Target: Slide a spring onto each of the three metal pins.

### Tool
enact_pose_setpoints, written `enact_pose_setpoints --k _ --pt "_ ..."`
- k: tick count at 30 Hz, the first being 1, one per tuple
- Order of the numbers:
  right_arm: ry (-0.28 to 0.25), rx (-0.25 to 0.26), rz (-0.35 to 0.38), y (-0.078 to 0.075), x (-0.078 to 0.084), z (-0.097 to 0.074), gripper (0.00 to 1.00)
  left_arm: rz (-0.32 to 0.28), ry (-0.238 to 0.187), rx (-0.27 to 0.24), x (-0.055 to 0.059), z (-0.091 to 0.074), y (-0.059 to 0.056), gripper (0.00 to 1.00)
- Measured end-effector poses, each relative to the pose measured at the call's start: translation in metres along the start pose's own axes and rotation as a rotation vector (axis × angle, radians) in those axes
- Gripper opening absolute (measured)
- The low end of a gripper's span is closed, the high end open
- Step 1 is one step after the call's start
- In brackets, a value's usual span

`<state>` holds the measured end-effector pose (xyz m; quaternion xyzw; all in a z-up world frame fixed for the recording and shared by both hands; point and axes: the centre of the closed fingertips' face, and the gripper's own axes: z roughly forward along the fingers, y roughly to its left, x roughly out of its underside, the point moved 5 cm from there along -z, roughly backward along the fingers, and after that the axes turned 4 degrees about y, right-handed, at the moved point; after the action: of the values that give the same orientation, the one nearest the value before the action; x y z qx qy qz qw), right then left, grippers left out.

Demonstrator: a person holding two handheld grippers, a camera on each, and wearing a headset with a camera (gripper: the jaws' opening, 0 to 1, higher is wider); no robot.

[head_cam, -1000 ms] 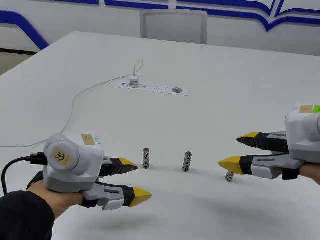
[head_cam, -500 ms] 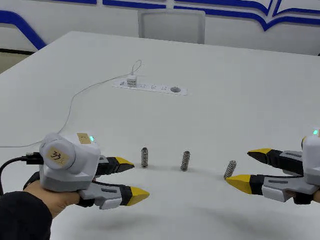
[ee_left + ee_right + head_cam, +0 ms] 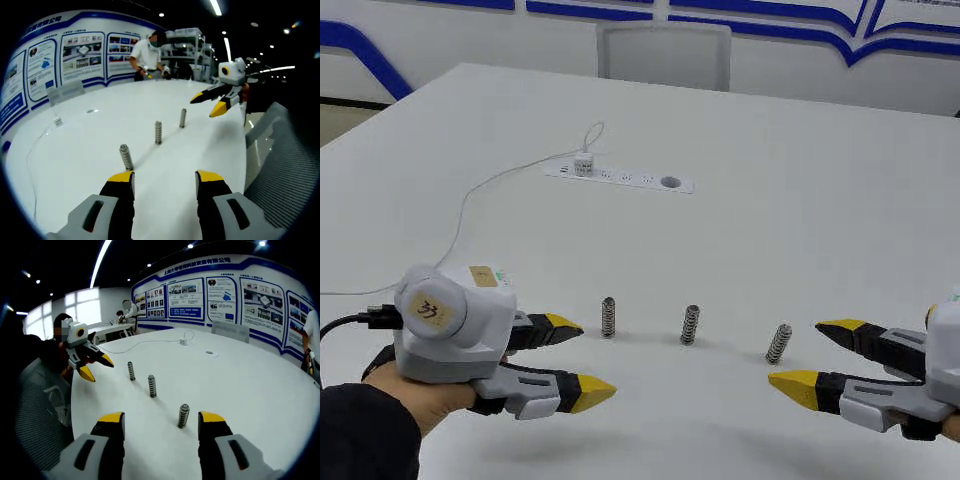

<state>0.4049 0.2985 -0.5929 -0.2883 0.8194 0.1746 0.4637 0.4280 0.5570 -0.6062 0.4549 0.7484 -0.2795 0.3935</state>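
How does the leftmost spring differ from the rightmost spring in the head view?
The leftmost spring stands upright; the rightmost spring leans to the right. The leftmost spring is near the left tool, the rightmost spring near the right tool. Both are grey coils, touched by neither tool.

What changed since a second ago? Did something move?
The right gripper pulled back from the leaning right spring, jaws open, holding nothing. The left gripper hardly moved and is open too. The right spring, middle spring and left spring stayed where they were.
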Motion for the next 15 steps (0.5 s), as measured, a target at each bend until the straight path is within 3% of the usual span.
enact_pose_setpoints --k 15 --pt "0.0 0.022 0.039 0.002 0.013 -0.003 0.61 0.0 0.0 0.004 0.0 0.001 0.0 0.51"
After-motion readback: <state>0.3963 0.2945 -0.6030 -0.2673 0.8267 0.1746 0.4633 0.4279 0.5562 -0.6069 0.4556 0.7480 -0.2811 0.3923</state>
